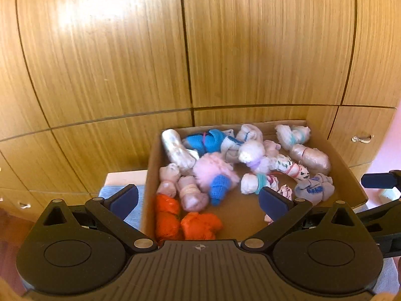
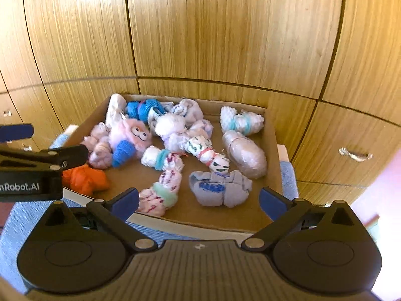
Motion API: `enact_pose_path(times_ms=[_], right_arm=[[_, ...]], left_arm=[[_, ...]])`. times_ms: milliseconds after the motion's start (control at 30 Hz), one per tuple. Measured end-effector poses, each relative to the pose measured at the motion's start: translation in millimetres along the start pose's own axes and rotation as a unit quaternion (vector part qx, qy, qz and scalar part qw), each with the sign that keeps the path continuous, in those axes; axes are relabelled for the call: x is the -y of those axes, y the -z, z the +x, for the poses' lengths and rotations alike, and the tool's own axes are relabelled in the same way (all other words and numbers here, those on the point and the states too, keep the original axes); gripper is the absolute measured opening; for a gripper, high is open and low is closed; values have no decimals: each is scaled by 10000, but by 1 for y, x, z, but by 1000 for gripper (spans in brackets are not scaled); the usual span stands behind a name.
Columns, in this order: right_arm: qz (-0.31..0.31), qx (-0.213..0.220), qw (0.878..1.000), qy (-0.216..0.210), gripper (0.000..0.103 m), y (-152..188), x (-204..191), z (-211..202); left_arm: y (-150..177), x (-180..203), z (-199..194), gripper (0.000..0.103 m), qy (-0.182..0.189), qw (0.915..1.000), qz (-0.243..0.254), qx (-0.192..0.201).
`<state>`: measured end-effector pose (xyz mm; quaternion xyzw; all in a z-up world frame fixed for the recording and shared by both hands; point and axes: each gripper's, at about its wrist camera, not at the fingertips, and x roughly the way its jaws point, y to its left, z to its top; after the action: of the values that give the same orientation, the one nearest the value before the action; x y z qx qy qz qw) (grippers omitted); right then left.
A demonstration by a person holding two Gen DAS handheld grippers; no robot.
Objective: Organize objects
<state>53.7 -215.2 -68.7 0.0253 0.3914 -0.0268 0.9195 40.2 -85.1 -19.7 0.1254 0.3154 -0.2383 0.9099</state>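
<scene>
A shallow cardboard box (image 1: 153,165) (image 2: 272,135) holds several rolled sock bundles. Among them are an orange pair (image 1: 185,219) (image 2: 85,178), a fluffy pink one with a blue roll (image 1: 215,173) (image 2: 130,135), a bright blue one (image 1: 204,140) (image 2: 144,107), a grey-blue one (image 1: 314,188) (image 2: 220,188) and a beige one (image 1: 310,158) (image 2: 244,154). My left gripper (image 1: 199,202) is open and empty over the box's near left part; it also shows in the right wrist view (image 2: 37,148). My right gripper (image 2: 199,202) is open and empty just before the box's near edge; its fingers (image 1: 378,180) show at the right of the left wrist view.
The box rests on a light blue cloth (image 2: 15,228) (image 1: 110,193). Wooden cabinet doors (image 1: 225,50) (image 2: 225,25) rise right behind it, with metal handles (image 1: 362,138) (image 2: 354,154). A pink wall (image 2: 386,183) is at the right.
</scene>
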Motion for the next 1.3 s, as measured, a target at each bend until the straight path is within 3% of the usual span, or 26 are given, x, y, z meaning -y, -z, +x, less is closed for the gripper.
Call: enact_pose_path(times_ms=[333, 467, 900, 1100, 1300], right_arm=[[-100, 200, 9998, 5, 102, 7, -16, -21], [-97, 264, 9996, 2, 102, 9, -16, -27], [-167, 367, 9992, -20, 102, 14, -18, -38], [-257, 414, 9988, -81, 102, 11, -22, -40], [-282, 446, 9986, -107, 102, 4, -27, -38]], left_arm=[[14, -19, -26, 103, 622, 9977, -165, 203], [14, -15, -35, 103, 424, 9988, -26, 254], [10, -8, -44, 103, 282, 9987, 166, 396], [10, -7, -46, 103, -85, 9984, 279, 488], [8, -8, -47, 103, -221, 9977, 363, 521]])
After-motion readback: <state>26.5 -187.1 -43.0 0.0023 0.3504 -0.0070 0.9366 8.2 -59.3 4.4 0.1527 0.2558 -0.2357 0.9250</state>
